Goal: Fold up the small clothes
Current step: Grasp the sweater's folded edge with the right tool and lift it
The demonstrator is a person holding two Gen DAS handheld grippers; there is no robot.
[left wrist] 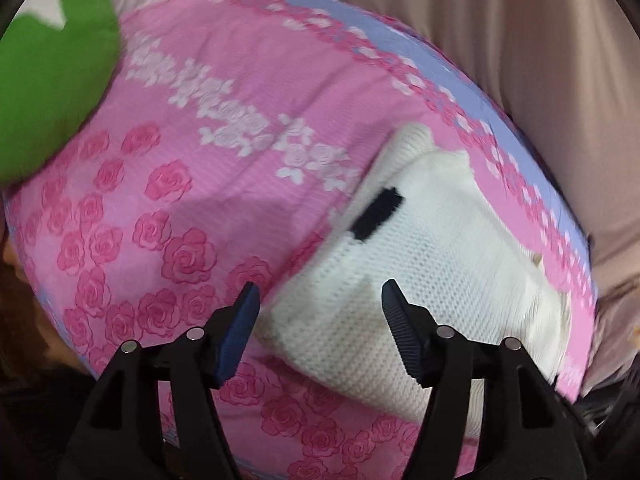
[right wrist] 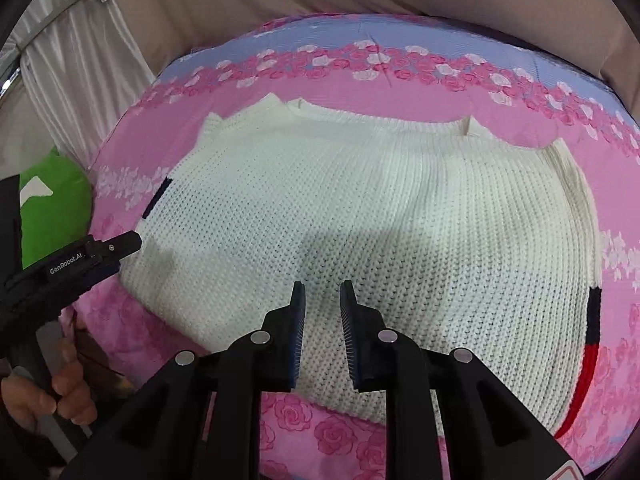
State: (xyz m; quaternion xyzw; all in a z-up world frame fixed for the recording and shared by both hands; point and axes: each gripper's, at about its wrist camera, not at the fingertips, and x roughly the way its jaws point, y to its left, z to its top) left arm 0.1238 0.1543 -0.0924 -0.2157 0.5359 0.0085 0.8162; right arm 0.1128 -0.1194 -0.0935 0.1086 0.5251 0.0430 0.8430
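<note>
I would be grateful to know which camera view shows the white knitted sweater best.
The right wrist view: the white knitted sweater lies spread across the pink rose-patterned bedsheet, nearly whole, with black and red stripes at one cuff. The left wrist view shows only one blurred end with a black stripe.

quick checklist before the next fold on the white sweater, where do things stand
1. White knit sweater lies spread flat on the pink rose bedspread: ok.
2. Left gripper jaws apart, nothing pinched: ok.
3. Right gripper jaws narrowly apart above the knit, nothing between them: ok.
4. Green cushion apart from the sweater: ok.
5. Sleeves tucked evenly underneath: cannot tell.
6. Sweater fully on the bedspread, no edge hanging off: ok.
</note>
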